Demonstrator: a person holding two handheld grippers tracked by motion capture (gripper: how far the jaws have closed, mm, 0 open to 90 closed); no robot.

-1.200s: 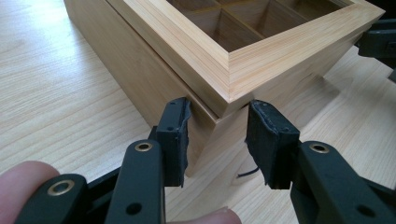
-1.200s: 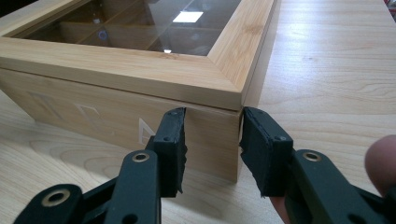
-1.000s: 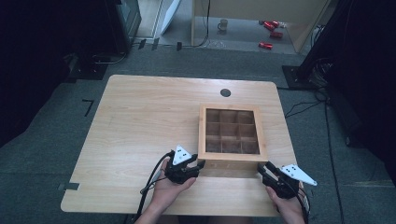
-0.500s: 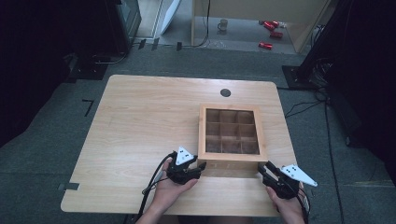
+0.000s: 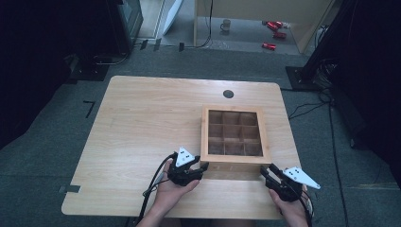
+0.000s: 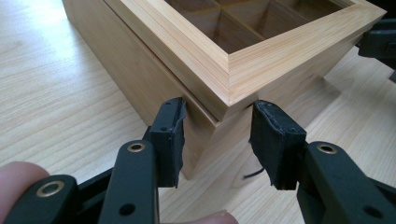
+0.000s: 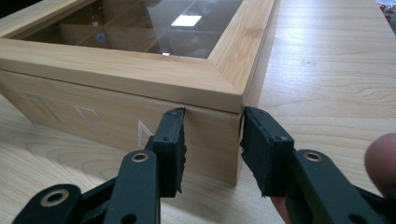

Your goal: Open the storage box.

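Where the high view is looking down on the wooden table point(image 5: 142, 123), a compartmented wooden box point(image 5: 235, 161) with a glass-panelled lid is sitting on the right half of the tabletop, toward the person's edge. A round dark grommet hole point(image 5: 228, 93) is lying in the tabletop beyond the box. The left gripper point(image 5: 202, 167) is resting at the box's near left corner, carried by the person's left hand point(image 5: 172, 189), with its black cable point(image 5: 153, 182) trailing back toward the table edge. The right gripper point(image 5: 265, 172) is sitting at the near right corner, carried by the right hand point(image 5: 289, 210). Grey triangular plates are showing on top of both tools.

In the left gripper view, the left gripper point(image 6: 217, 140) is straddling the box's corner point(image 6: 229, 84). Its jaws are standing apart, one pad on each side of the corner edge, close to the wood; contact cannot be confirmed. The lid is overhanging the box body slightly, and dividers are showing through the glass.

In the right gripper view, the right gripper point(image 7: 212, 147) is straddling the other near corner of the box point(image 7: 140, 79). Its jaws are also standing apart, the pads just beside the box body below the lid's edge. Pale lettering is showing on the box's front face, too partial to read. A light is reflecting in the glass panel point(image 7: 154, 23).
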